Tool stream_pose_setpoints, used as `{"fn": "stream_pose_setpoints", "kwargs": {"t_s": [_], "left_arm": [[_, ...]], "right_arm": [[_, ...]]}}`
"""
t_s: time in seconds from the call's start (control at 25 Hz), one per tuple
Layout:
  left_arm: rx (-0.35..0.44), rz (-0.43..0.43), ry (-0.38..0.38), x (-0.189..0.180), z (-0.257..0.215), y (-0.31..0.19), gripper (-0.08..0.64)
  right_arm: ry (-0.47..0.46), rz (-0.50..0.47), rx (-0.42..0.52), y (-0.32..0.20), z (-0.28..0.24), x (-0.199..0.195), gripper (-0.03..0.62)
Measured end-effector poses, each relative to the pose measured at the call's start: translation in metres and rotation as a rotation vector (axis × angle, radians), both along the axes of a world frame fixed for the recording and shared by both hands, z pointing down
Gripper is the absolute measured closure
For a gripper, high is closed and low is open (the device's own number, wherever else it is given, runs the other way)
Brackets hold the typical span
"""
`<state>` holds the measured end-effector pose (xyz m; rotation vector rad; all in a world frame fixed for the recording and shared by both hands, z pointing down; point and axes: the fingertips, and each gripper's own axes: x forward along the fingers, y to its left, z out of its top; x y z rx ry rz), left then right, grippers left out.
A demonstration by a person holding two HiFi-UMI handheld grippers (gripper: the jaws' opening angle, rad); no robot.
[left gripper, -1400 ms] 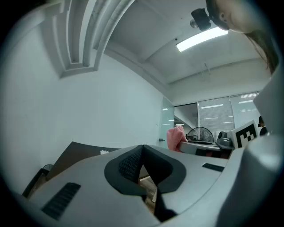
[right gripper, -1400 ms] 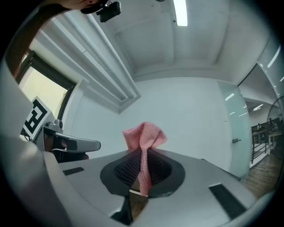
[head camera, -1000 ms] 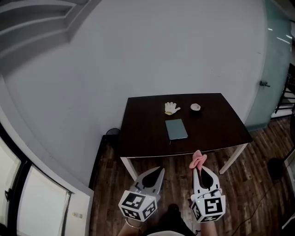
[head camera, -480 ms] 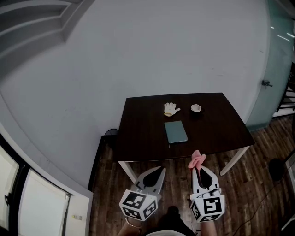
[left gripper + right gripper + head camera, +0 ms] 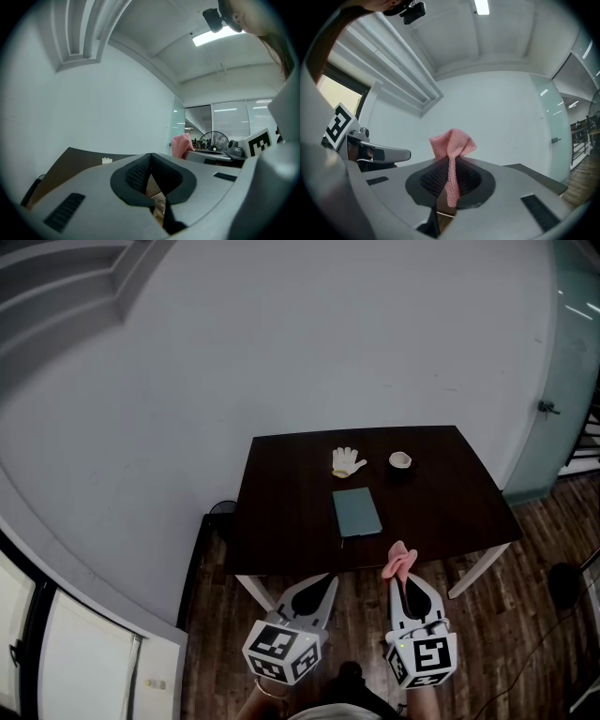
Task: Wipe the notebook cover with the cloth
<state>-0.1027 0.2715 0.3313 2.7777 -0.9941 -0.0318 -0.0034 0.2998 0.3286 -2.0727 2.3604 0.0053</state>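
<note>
while poised short of the surface [image 5: 281,493], pinching pink cloth [image 5: 400,562] in right claw [image 5: 404,577], with left claw [image 5: 327,579] closed, empty; teal notebook [image 5: 356,512] flat mid-surface.

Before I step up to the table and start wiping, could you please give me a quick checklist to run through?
1. Cloth gripped: ok. The pink cloth is pinched in the right gripper's closed jaws.
2. Other gripper free: ok. The left gripper is shut on nothing.
3. Cover exposed: ok. The notebook lies closed on the table, nothing on it.
4. Clutter clear: ok. The glove and small bowl lie apart from it, farther back.
5. Cloth over the cover: not ok. Both grippers hang short of the table's near edge.
</note>
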Motion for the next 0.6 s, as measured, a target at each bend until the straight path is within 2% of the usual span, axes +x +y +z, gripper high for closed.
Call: {"fn": "stream_pose_setpoints", "kwargs": {"t_s": [0.6], "left_arm": [[-0.006, -0.018, 0.002, 0.059, -0.001, -0.079, 0.541]], "right_arm": [[-0.017, -0.042, 0.008, -0.083, -0.003, 0.053, 0.557]]}}
